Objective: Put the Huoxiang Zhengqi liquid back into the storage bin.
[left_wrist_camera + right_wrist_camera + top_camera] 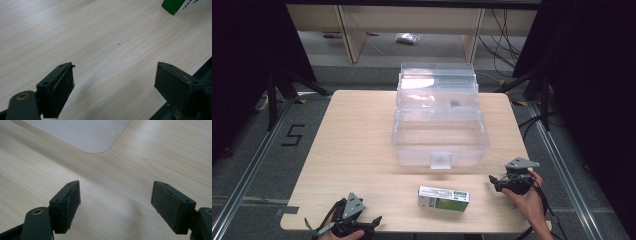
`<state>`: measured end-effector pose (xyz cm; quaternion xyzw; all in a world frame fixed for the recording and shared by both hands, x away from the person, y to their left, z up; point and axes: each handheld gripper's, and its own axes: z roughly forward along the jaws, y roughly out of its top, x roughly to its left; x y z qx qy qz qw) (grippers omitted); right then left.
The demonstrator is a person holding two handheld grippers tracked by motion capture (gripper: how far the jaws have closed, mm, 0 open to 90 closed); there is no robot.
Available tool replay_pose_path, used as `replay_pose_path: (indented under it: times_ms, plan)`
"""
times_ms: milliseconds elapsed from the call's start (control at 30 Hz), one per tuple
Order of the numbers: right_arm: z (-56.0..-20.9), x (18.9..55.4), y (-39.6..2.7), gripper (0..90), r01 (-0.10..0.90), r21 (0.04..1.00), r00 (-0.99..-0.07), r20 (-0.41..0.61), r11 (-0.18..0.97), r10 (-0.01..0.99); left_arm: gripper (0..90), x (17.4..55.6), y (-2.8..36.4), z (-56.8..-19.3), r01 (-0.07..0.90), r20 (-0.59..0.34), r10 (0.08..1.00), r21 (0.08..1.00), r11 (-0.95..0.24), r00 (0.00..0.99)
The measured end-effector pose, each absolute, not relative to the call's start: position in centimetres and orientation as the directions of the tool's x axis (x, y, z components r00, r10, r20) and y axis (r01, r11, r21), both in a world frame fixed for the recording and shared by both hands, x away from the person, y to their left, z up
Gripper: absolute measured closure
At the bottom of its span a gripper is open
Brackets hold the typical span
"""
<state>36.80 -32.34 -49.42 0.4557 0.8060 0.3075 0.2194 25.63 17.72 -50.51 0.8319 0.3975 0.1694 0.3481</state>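
High view: green-and-white carton (444, 198) flat before clear open bin (440, 145); both grippers' jaws spread, empty.

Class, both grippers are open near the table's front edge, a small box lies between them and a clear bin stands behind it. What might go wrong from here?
1. The box lies near the table's front edge; a nudge from either gripper might push it off.
2. The bin is clear plastic, so its walls are hard to see; the right gripper, close to its corner, might bump it.
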Motion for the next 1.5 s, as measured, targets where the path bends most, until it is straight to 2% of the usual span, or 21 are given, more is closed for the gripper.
replay_pose_path:
  times_ms: [700,900,1033,1167,1333,1500]
  plan:
    - [-48.4,36.6,-31.8,25.1,0.573,0.718,-0.509,-0.066,0.395,0.858,15.0,25.7,17.7,-50.5,0.543,0.007,0.777,0.712,-0.446,0.63]
    - [-47.4,36.5,-31.4,25.2,0.537,0.732,-0.541,-0.083,0.42,0.837,15.0,25.7,17.8,-50.5,0.543,0.007,0.776,0.71,-0.448,0.631]
    - [-46.4,36.2,-31.1,25.2,0.543,0.734,-0.552,-0.055,0.409,0.832,15.0,25.7,17.7,-50.5,0.545,0.005,0.775,0.708,-0.449,0.632]
    - [-45.3,36.1,-30.4,25.3,0.52,0.726,-0.59,-0.074,0.449,0.804,15.0,25.7,17.6,-50.7,0.553,-0.005,0.792,0.718,-0.422,0.61]
    - [-43.4,35.3,-28.9,26.4,0.552,0.688,-0.611,-0.05,0.471,0.79,15.0,25.7,17.6,-50.7,0.552,-0.005,0.792,0.72,-0.42,0.61]
    - [-41.5,34.9,-27.9,26.4,0.511,0.69,-0.658,-0.069,0.513,0.749,15.0,25.7,17.5,-50.7,0.554,-0.016,0.794,0.725,-0.41,0.608]
